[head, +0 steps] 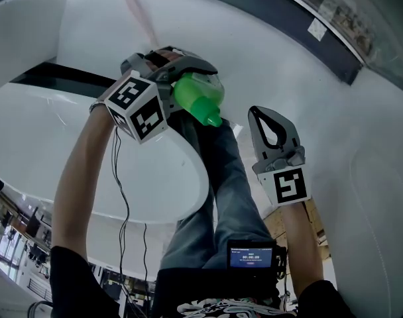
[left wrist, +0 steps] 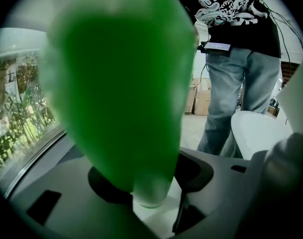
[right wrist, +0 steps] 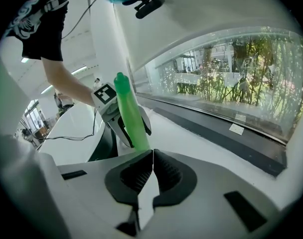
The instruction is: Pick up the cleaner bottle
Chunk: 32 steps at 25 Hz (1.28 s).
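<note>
In the head view the left gripper (head: 188, 71) is clamped round the green cleaner bottle (head: 198, 101), which it holds off the white curved table (head: 56, 151), cap towards the right, while the right gripper (head: 262, 119) hangs just right of it with nothing in it. The left gripper view is filled by the cleaner bottle (left wrist: 121, 83), seated between the wide-set jaws of the left gripper (left wrist: 151, 188). In the right gripper view the right gripper (right wrist: 151, 158) has its jaws together and empty, and beyond them, to the left, the cleaner bottle (right wrist: 129, 113) stands upright in the left gripper (right wrist: 122, 128).
</note>
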Available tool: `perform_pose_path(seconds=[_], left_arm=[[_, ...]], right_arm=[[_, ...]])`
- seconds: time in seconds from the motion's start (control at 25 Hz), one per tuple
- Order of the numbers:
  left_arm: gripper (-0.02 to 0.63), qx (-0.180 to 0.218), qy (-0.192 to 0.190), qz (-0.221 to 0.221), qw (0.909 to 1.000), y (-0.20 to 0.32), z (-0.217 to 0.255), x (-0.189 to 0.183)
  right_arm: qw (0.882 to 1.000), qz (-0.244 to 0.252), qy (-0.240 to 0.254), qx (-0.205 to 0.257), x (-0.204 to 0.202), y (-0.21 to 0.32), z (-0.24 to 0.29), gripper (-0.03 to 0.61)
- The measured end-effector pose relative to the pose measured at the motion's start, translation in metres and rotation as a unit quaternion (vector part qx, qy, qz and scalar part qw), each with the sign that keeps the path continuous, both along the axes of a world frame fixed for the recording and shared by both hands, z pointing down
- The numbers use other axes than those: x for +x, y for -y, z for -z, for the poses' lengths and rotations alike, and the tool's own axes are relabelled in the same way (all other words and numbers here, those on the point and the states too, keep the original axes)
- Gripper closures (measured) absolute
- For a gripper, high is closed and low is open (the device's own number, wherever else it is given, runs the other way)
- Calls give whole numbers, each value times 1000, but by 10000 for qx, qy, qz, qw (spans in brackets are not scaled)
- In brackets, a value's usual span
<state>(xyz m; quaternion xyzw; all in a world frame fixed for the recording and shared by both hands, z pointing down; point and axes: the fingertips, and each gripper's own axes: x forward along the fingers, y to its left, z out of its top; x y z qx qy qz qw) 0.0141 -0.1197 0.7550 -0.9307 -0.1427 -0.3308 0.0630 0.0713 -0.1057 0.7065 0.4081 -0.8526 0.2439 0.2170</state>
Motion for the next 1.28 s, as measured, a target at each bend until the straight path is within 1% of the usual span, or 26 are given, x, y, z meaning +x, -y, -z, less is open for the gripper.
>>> perform_pose_path(seconds=[0.12,0.24,0.48,0.68,0.76,0.92,1.28], left_arm=[[387,-42,-115,45,9999,-5,-1,5],[391,-95,-238,212,9994,-8,-1,8],[391,-17,-506,557,9972,-12,-3,13],[397,-244,-731,857,9933,-11,-2,18],[400,-291,-764,879,9928,-9,-2,19],[405,-254,-786,833,9931,-10,-2,18],[410,-246,-733,976,9922,-10,-2,19]], right_arm=[[10000,14,-5,-47,0,-3,-3,552],[10000,-11,6,-59,0,-4,-4,552],[9999,-27,12,-100,1,-1,-4,552],[9999,-21,-2,-151,0,-1,-4,552],[9999,-18,-16,-157,0,-1,-5,552],[9998,-71,-46,-205,3,-2,-9,552],[9997,-124,-44,-205,6,-1,-6,552]])
